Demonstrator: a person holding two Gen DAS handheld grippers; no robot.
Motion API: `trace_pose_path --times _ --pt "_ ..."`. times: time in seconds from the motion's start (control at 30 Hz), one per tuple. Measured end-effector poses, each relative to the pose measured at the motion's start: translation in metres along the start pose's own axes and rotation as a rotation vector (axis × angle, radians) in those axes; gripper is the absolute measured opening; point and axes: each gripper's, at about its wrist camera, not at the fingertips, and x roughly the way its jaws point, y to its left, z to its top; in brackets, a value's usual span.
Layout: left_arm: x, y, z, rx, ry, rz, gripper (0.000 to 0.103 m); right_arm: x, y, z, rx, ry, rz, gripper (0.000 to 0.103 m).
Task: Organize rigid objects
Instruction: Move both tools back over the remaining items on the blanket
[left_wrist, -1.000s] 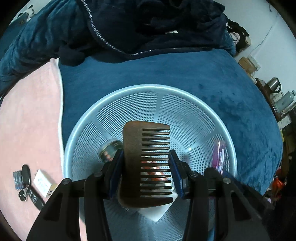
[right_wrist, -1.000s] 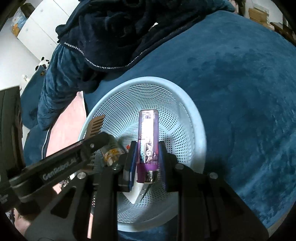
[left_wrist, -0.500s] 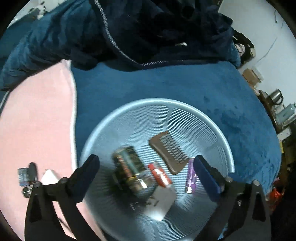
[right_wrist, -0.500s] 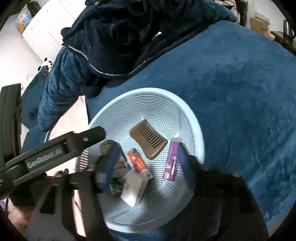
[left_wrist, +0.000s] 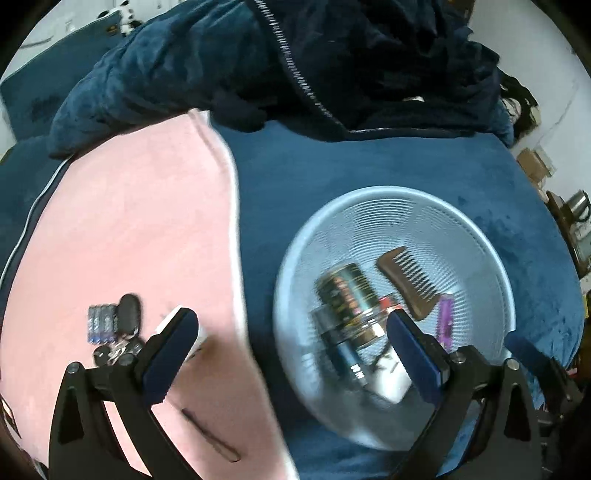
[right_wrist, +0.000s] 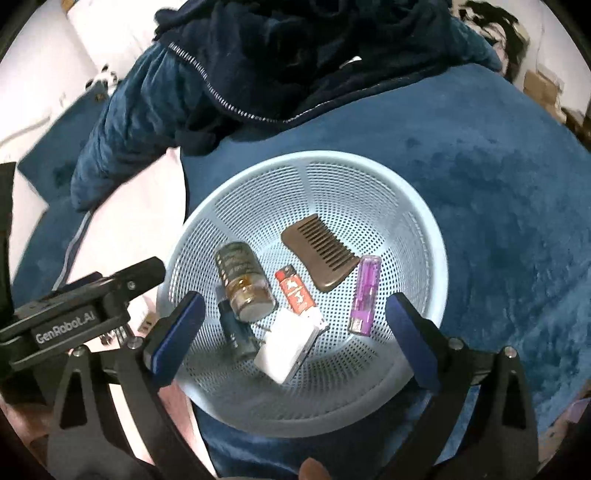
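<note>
A pale blue mesh basket (right_wrist: 314, 157) sits on a blue plush cover. Inside it lie a brown comb (right_wrist: 317, 251), a purple lighter (right_wrist: 364, 295), a red lighter (right_wrist: 295, 291), a green-gold can (right_wrist: 243, 280), a dark blue tube (right_wrist: 236, 332) and a white box (right_wrist: 284, 347). My right gripper (right_wrist: 294, 300) hovers over the basket, its jaws opening with nothing pressed between them. My left gripper (left_wrist: 291, 317) is open wide and holds nothing, straddling the basket's (left_wrist: 369, 192) left rim and the pink towel (left_wrist: 129, 221). The comb (left_wrist: 406, 280) lies free beyond it.
On the pink towel lie several batteries (left_wrist: 101, 323), a black key fob (left_wrist: 129, 314) with keys, a white box (left_wrist: 199, 341) partly behind my left finger, and a thin dark stick (left_wrist: 210, 439). A dark blue zippered garment (right_wrist: 258, 74) is heaped behind the basket.
Both grippers let go: the comb left the left jaws and the purple lighter left the right jaws, and both now lie in the basket. The left gripper has swung left toward the pink towel.
</note>
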Motion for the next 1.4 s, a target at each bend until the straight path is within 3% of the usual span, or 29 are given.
trace_pose_path --times 0.7,0.87,1.0,1.1,1.23,1.4 --pt "-0.029 0.154 -0.053 -0.264 -0.011 0.116 0.102 -0.003 0.146 -0.025 -0.317 0.016 0.128 0.099" --pt "-0.033 0.199 -0.069 -0.346 -0.009 0.166 0.102 0.01 0.19 -0.033 -0.422 0.017 0.161 0.099" --pt "-0.027 0.23 -0.089 -0.4 0.013 0.203 0.102 0.033 0.209 -0.051 -0.456 0.029 0.247 0.099" --pt "-0.02 0.246 -0.104 -0.438 0.031 0.197 0.102 0.057 0.216 -0.065 -0.477 0.108 0.28 0.097" --pt "-0.007 0.255 -0.118 -0.452 0.046 0.19 0.102 0.079 0.219 -0.069 -0.468 0.191 0.313 0.087" --pt "0.002 0.255 -0.128 -0.43 0.045 0.185 0.101 0.102 0.227 -0.072 -0.472 0.289 0.359 0.061"
